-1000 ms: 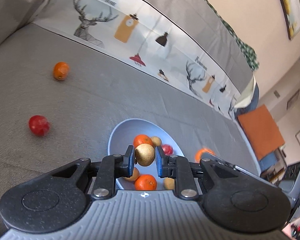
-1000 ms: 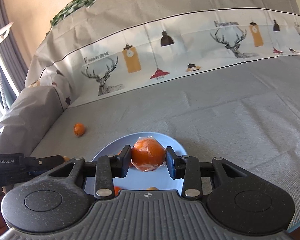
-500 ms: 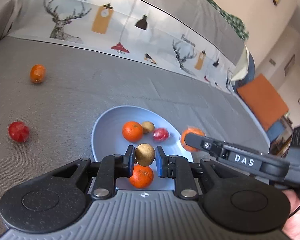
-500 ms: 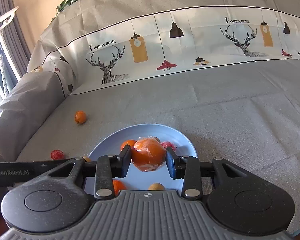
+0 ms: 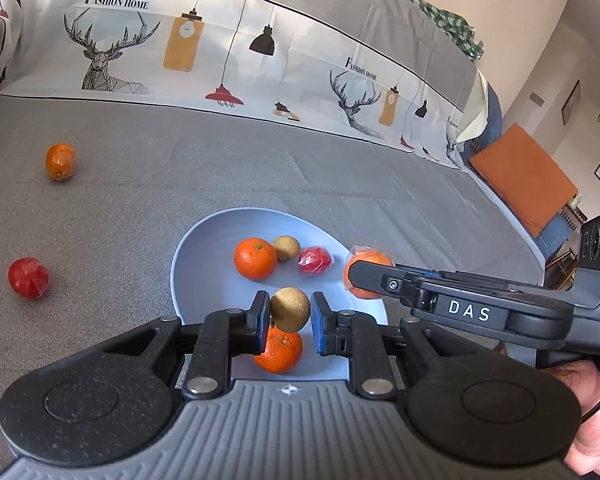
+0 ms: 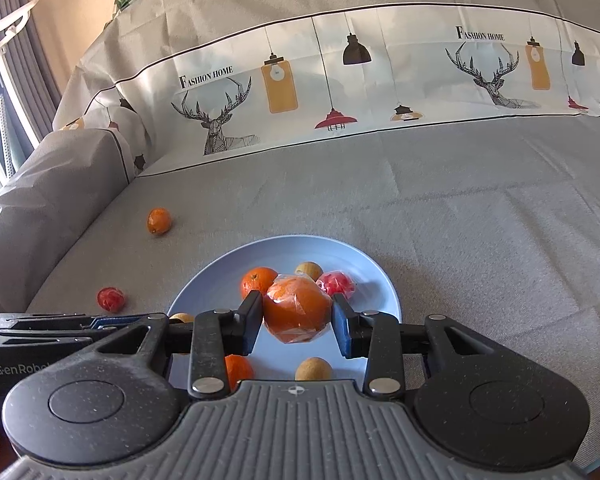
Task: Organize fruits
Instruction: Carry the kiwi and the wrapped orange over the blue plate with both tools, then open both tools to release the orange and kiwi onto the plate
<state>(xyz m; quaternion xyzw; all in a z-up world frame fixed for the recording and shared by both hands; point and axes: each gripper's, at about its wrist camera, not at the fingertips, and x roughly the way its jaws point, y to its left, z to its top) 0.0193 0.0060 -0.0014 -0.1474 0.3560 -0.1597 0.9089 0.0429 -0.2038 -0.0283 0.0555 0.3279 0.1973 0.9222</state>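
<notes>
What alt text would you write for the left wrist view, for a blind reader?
The left gripper holds a small brown fruit above a blue plate of fruit on a grey bed. The right gripper holds a wrapped orange at the plate's right edge.

A matt, finely woven grey cloth bedspread [image 6: 480, 216] lies under a smooth, satin pale-blue plate [image 6: 384, 280]. The large orange in crinkled glossy plastic film [image 6: 298, 308] contrasts with the rough, dull brown round fruit [image 5: 290, 309].
</notes>
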